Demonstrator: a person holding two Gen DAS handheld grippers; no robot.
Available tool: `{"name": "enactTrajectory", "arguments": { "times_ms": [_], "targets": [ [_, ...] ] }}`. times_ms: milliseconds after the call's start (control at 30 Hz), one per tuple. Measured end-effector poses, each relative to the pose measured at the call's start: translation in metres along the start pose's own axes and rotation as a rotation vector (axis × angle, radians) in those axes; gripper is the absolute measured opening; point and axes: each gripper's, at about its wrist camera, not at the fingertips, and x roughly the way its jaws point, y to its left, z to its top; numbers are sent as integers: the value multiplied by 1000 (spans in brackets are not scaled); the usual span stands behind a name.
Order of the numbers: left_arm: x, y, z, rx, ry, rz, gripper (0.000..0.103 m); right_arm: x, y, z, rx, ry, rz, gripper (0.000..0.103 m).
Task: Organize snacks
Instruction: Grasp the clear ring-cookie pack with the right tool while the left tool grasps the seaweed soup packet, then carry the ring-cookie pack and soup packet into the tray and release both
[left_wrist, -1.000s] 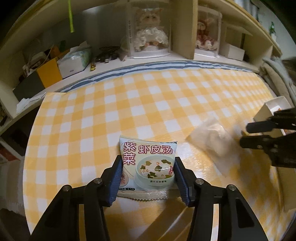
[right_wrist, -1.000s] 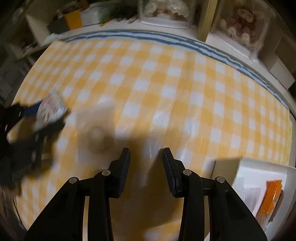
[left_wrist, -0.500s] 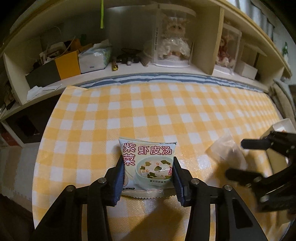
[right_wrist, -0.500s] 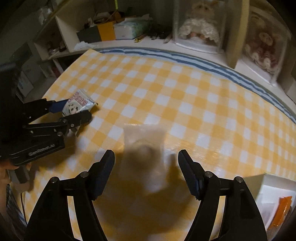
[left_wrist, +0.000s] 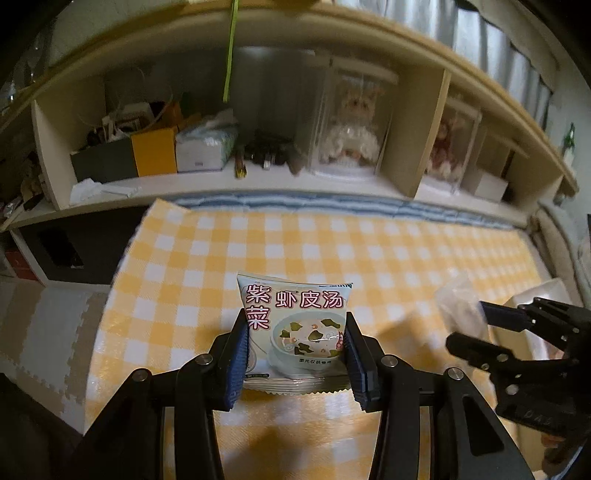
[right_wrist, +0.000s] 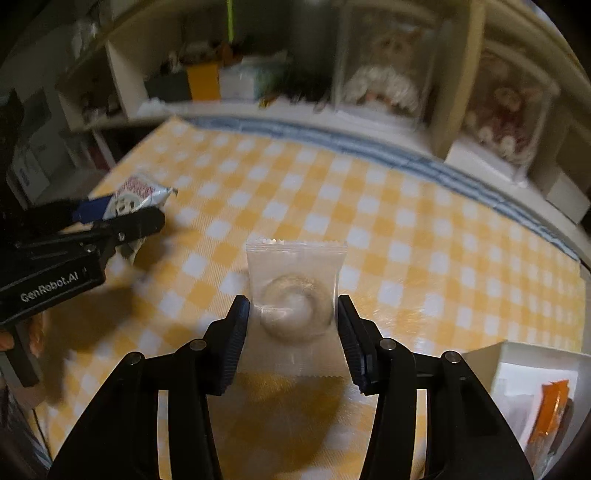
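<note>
A: We're clamping the soup packet (left_wrist: 295, 328) in our left gripper (left_wrist: 295, 354), jaws narrowed onto both its side edges, and it's hanging clear above the checked tablecloth (left_wrist: 207, 258) near the left edge.

B: On our right gripper (right_wrist: 293, 332) the jaws are closing around the clear pouch (right_wrist: 295, 288), which is sitting between the pads, touching both, over the middle of the cloth.

A: The white box (right_wrist: 532, 373) is waiting at the right edge, an orange packet (right_wrist: 552, 410) lying inside.
</note>
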Motion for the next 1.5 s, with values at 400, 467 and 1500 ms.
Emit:
{"name": "enactTrajectory", "arguments": {
  "times_ms": [400, 467, 1500],
  "targets": [
    [-85, -45, 7, 10, -120, -60, 45, -90, -40, 2, 106, -133, -11, 49],
    [-97, -59, 7, 25, -133, -73, 45, -108, -53, -3, 118, -152, -23, 49],
    [8, -316, 2, 109, 126, -373, 45, -188, -284, -121, 409, -103, -217, 49]
  ]
}}
